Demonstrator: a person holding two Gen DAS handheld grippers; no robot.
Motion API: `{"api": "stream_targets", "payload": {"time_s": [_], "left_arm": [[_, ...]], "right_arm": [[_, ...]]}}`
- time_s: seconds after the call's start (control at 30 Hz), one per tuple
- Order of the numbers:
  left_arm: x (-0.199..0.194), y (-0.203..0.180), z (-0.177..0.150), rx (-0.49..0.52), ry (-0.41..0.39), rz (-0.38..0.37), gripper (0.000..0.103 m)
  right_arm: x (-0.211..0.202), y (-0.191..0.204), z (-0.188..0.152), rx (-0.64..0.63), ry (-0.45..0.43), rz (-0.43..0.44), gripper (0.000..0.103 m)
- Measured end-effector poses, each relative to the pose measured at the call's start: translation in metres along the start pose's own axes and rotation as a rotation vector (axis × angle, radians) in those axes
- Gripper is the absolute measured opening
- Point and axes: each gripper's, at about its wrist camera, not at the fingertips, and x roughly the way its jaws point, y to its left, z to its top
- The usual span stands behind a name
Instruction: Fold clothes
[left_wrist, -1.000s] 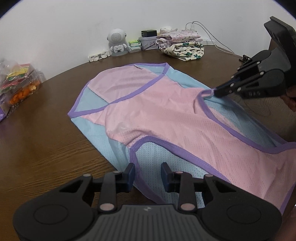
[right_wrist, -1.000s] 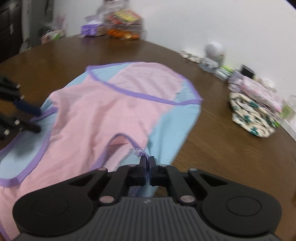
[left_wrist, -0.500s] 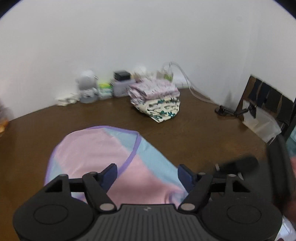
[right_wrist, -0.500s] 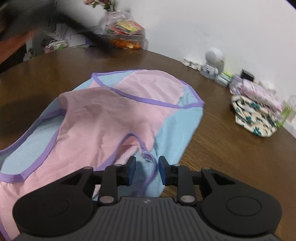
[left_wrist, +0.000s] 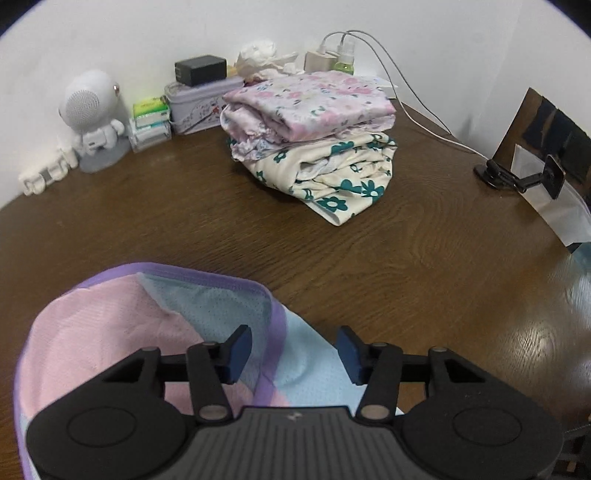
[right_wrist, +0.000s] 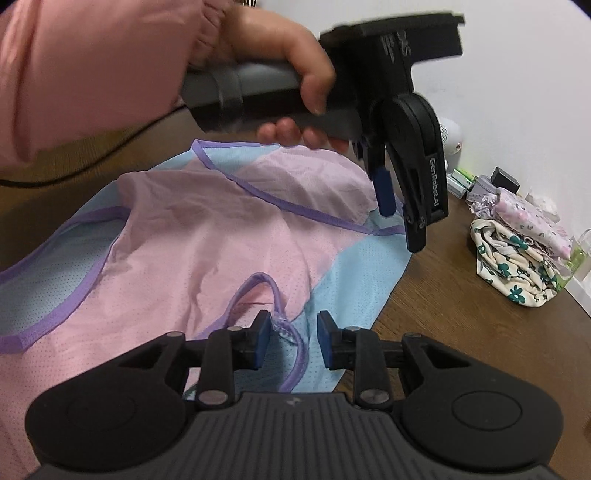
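A pink and light-blue mesh garment (left_wrist: 110, 332) with purple trim lies spread on the brown table (left_wrist: 406, 240). My left gripper (left_wrist: 293, 350) is open and hovers just above the garment's rounded end, with nothing between its fingers. In the right wrist view the garment (right_wrist: 207, 240) lies partly doubled over and wrinkled. The left gripper (right_wrist: 399, 210) hangs over its far end there, held by a hand in a pink sleeve (right_wrist: 92, 66). My right gripper (right_wrist: 294, 338) is open low over the near edge, and a loop of purple trim (right_wrist: 277, 295) lies loose between its fingers.
A stack of folded floral clothes (left_wrist: 310, 144) sits further back on the table and also shows in the right wrist view (right_wrist: 517, 254). Along the wall stand a white robot-shaped speaker (left_wrist: 92, 114), small boxes (left_wrist: 199, 103) and charger cables (left_wrist: 406, 92). A black clamp mount (left_wrist: 517, 177) sits at the right edge.
My right gripper has opened and let go of the purple trim. My left gripper has swung across to the garment's far end, opening wider, and now faces the folded stack.
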Motion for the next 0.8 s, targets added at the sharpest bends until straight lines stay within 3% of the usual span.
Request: {"api": "stream_targets", "payload": {"time_s": [0.07, 0.13, 0.2, 0.3, 0.6, 0.8], "left_arm": [[0.004, 0.004, 0.003, -0.005, 0.001, -0.008, 0.049], [0.007, 0.007, 0.006, -0.019, 0.001, -0.015, 0.041], [0.009, 0.009, 0.006, -0.032, -0.004, -0.024, 0.019], [0.011, 0.011, 0.008, -0.051, -0.011, -0.036, 0.005], [0.009, 0.022, 0.014, -0.128, -0.069, -0.047, 0.001], [0.015, 0.022, 0.016, -0.154, -0.081, -0.029, 0.001]], "right_arm": [[0.000, 0.000, 0.000, -0.010, -0.006, -0.001, 0.026], [0.000, 0.001, -0.001, -0.020, -0.012, -0.002, 0.023], [-0.002, 0.001, -0.002, -0.032, -0.025, 0.003, 0.017], [0.000, 0.002, -0.003, -0.042, -0.020, -0.010, 0.010], [-0.012, 0.014, -0.007, -0.148, -0.044, -0.149, 0.007], [-0.014, 0.019, -0.010, -0.165, -0.047, -0.181, 0.007]]}}
